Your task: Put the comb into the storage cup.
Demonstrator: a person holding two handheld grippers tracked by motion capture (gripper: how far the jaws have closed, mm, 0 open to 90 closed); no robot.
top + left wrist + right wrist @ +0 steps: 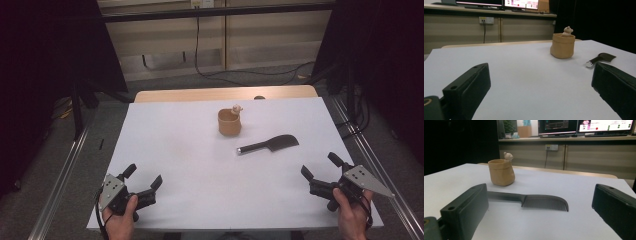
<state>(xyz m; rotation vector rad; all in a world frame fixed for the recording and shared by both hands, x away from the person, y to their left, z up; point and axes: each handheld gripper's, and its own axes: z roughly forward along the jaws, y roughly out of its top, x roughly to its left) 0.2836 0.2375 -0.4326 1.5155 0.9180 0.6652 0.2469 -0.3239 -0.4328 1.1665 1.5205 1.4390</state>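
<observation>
Comb direction: the comb (268, 144) lay flat, its long axis running from about 8 o'clock at the handle end to 2 o'clock at the toothed end in the high view.
Comb place: it sat right of the sheet's middle, just beside the cup (229, 122) at that cup's 4 o'clock, apart from it.
Comb make: dark, with a slim round handle ending in a shiny cap and a broad curved head; in the right gripper view (541, 202) fine straight teeth showed along its lower edge.
Cup make: tan, matte, shaped like a soft wrinkled bag, upright and open-topped, with a small pale figure (236, 108) perched at its rim.
Surface: the white sheet (175, 145) was smooth and plain, laid over a wooden table (225, 93) whose far edge showed past it at 12 o'clock.
Left gripper: the left gripper (144, 179) rested at the sheet's 7 o'clock corner, its jaws spread wide with nothing between them.
Right gripper: the right gripper (321, 166) sat at 5 o'clock near the right edge, its jaws likewise wide apart and holding nothing; it was well apart from the comb.
Open room: the left half and the near strip of the sheet lay bare; the comb had free space on all sides except toward the cup.
Edges: metal rails (60, 175) ran along both sides of the table.
</observation>
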